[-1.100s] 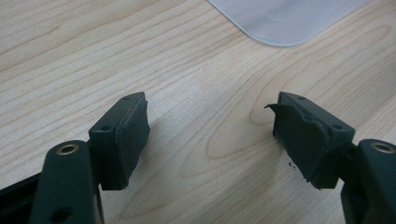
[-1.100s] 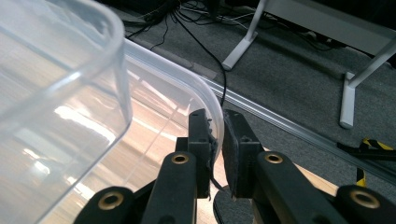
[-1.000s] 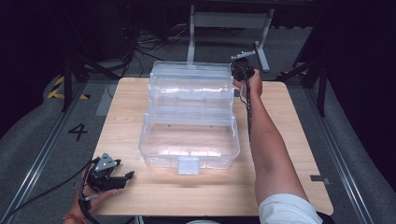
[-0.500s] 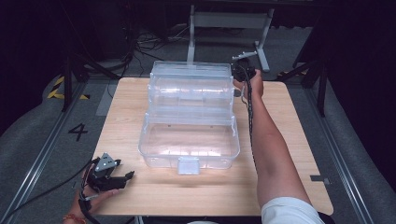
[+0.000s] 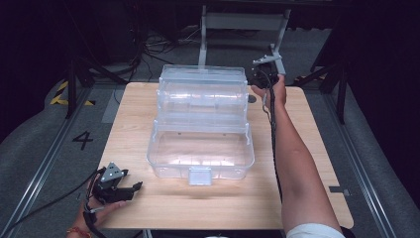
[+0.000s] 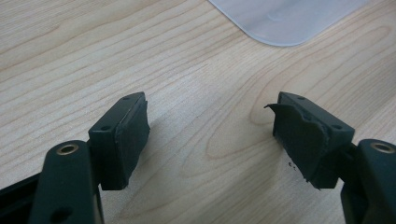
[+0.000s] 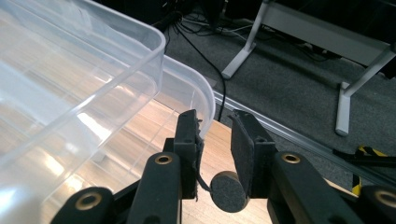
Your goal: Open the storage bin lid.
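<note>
The clear plastic tiered storage box [image 5: 200, 124] stands spread open in the middle of my pale wooden worktop [image 5: 317, 163], its stepped trays fanned back toward the far edge and its deep base, with the small front latch [image 5: 200, 174], facing me. I have my right tongs [image 5: 261, 74] up at the far right corner of the topmost tray, because that is where the tray's rim [image 7: 205, 105] can be taken to swing the tiers. In the right gripper view the jaws have just been opening and stand a narrow gap apart, nothing pinched; the rim's curved edge lies just off the left pad [image 7: 189, 133], and I cannot tell whether it touches. My left tongs [image 5: 119, 186] rest low at the near left corner of the worktop, well apart from the box, parked out of the way, jaws wide and empty over bare wood. The box's transparent walls overlap, so I cannot make out the trays' dividers or hinge arms, and whether anything lies inside is hard to judge.
</note>
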Motion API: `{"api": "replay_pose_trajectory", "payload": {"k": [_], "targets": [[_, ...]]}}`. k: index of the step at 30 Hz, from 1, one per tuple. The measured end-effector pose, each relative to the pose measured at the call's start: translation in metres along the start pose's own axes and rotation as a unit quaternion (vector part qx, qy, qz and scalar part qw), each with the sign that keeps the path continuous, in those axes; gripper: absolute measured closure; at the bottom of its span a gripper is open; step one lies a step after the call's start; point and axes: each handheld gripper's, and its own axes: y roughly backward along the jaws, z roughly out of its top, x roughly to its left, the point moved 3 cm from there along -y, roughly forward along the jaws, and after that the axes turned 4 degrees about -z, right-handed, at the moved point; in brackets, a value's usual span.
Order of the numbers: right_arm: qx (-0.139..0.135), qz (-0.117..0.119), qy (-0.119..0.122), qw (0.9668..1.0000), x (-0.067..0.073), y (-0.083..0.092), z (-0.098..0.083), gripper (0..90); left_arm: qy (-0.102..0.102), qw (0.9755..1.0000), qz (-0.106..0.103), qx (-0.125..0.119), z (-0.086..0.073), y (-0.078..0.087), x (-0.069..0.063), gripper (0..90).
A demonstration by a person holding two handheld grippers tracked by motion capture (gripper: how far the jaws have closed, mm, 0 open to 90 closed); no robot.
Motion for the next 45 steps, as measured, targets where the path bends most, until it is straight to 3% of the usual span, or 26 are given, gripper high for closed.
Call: {"api": "replay_pose_trajectory", "payload": {"k": [15, 37, 45], "targets": [[-0.021, 0.007, 0.027, 0.9994, 0.001, 0.035, -0.008, 70.4, -0.002, 1.0, 0.0, 0.001, 0.0, 0.0, 0.0, 27.3], [-0.021, 0.025, 0.069, 0.9971, 0.003, 0.07, -0.035, 61.6, -0.001, 1.0, 0.0, 0.001, 0.0, 0.0, 0.0, 27.3], [-0.015, 0.044, 0.085, 0.9953, 0.011, 0.083, -0.048, 55.6, -0.001, 1.0, 0.0, 0.001, 0.0, 0.0, 0.0, 27.2]]}}
